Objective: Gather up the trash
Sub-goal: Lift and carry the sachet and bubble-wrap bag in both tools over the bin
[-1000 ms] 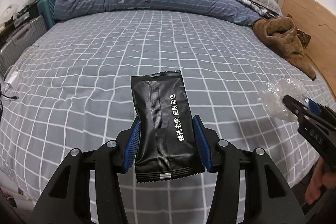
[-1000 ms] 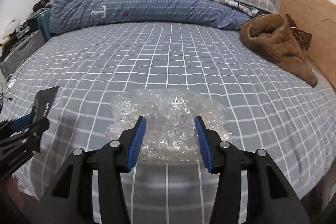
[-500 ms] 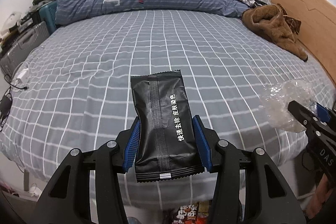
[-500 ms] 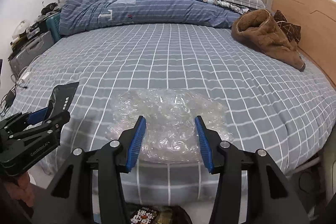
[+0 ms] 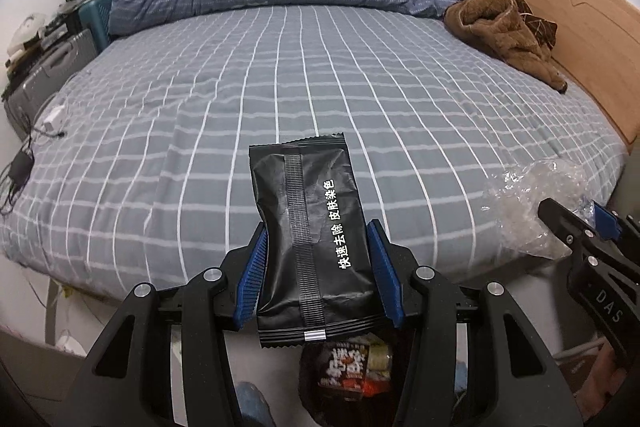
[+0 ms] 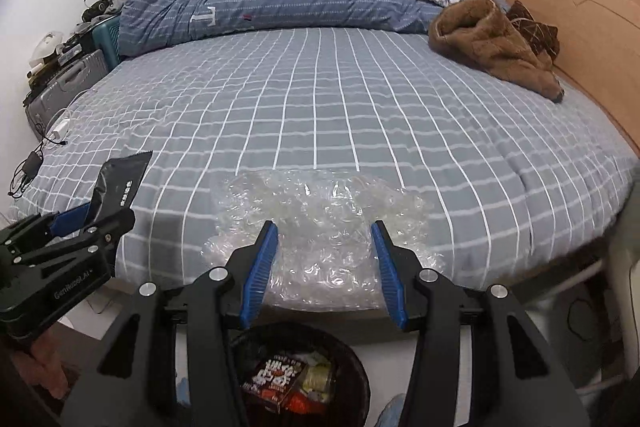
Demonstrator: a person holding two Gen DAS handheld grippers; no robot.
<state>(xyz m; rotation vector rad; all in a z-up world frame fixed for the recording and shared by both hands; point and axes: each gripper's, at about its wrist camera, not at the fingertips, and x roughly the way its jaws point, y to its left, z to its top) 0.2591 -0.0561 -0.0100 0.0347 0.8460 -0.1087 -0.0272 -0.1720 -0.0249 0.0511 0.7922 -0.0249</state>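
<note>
Left claw (image 5: 316, 267): clamped on the black packet (image 5: 310, 239), blue pads pressing its two long sides low down, so the packet stands up and away from you and its top edge stays free. You hold it by the body, not by a corner, which keeps it from swinging.

Right claw (image 6: 324, 263): closed on the wad of clear bubble wrap (image 6: 320, 227), pads sunk into the soft bulk. Most of the wrap spills forward past the pads, so the grip rests on squashed plastic alone; judge it as a light hold that could slip if you shake it.

Trash bin (image 6: 304, 375): dark, round, on the floor at the foot of the bed (image 6: 360, 99), showing below and between the right claw's arms. Red snack wrappers (image 6: 280, 377) already lie inside it. In the left view the same bin shows just under the packet's bottom edge.

Position: both claws tilt downward, side by side, off the mattress edge and over or nearly over the bin mouth. That placement suits a straight drop.

Stage, as a judgement: both items are carried to the bin, neither released yet. Opening each claw above the rim should finish this pair.

Brown garment (image 6: 492, 43): on the far side of the bed by the headboard; not trash as far as you can tell.
</note>
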